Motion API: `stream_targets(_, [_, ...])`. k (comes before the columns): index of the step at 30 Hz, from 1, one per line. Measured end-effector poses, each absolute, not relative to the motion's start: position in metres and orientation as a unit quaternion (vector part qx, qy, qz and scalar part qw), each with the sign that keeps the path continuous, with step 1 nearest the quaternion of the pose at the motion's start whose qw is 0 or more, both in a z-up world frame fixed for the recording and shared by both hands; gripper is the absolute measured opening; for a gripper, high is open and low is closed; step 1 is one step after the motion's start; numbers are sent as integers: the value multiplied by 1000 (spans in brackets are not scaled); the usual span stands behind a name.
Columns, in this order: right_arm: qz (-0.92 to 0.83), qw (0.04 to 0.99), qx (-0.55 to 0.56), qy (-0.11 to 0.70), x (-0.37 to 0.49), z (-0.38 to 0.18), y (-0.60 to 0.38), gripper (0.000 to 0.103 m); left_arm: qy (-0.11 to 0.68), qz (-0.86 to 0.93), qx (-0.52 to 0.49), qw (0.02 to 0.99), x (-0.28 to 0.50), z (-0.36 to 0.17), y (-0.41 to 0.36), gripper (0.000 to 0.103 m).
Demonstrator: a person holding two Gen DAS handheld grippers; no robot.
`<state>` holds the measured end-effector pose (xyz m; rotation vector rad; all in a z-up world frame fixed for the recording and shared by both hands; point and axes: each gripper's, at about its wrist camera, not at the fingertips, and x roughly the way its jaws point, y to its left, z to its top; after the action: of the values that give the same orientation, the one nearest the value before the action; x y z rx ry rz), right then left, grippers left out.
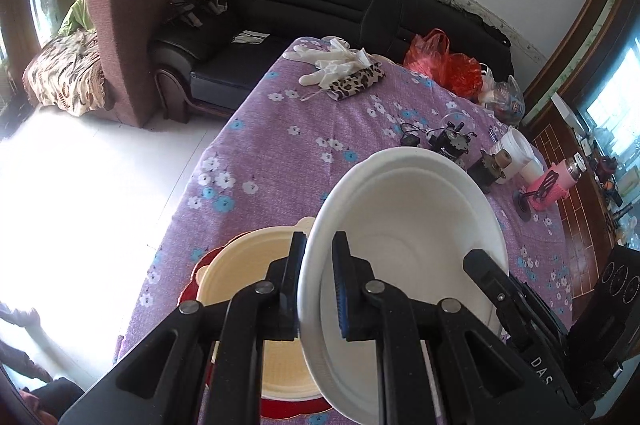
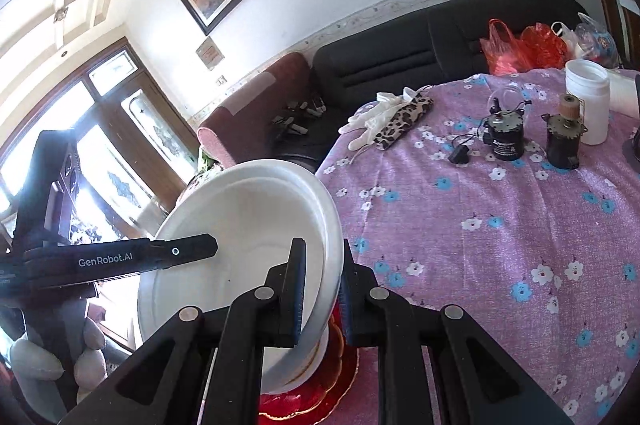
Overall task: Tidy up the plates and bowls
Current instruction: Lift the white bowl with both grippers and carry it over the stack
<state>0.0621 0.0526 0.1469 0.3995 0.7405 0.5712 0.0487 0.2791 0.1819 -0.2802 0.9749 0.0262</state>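
Observation:
A white bowl (image 1: 408, 217), with a second rim nested inside it, hangs tilted above the table. My left gripper (image 1: 319, 239) is shut on its near rim. The right gripper (image 1: 480, 261) grips the opposite rim. In the right wrist view the same white bowl (image 2: 240, 217) sits between the pads of my right gripper (image 2: 322, 245), which is shut on its rim. There the left gripper (image 2: 212, 245) reaches in from the left. Below the lifted bowl, a cream bowl (image 1: 244, 273) rests on a red plate (image 1: 197, 271) with a gold edge (image 2: 320, 393).
The table wears a purple floral cloth (image 1: 300, 153). On it lie white gloves (image 1: 332, 61), a leopard pouch (image 1: 356, 83), two small motors (image 2: 506, 137), a white jar (image 2: 588, 101) and a pink flask (image 1: 554, 185). Red bags (image 1: 444, 61) and a black sofa (image 1: 304, 1) stand behind.

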Motion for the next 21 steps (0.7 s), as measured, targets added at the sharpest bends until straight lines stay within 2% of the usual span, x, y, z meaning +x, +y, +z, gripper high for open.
stream_targets(7, [287,873,154,364,51,144,88,17,454,32,-153,877,23,166,308,12])
stream_targets(21, [274,873,92,392,55,111,131,17,451,76,-116,882,16,127,322,15])
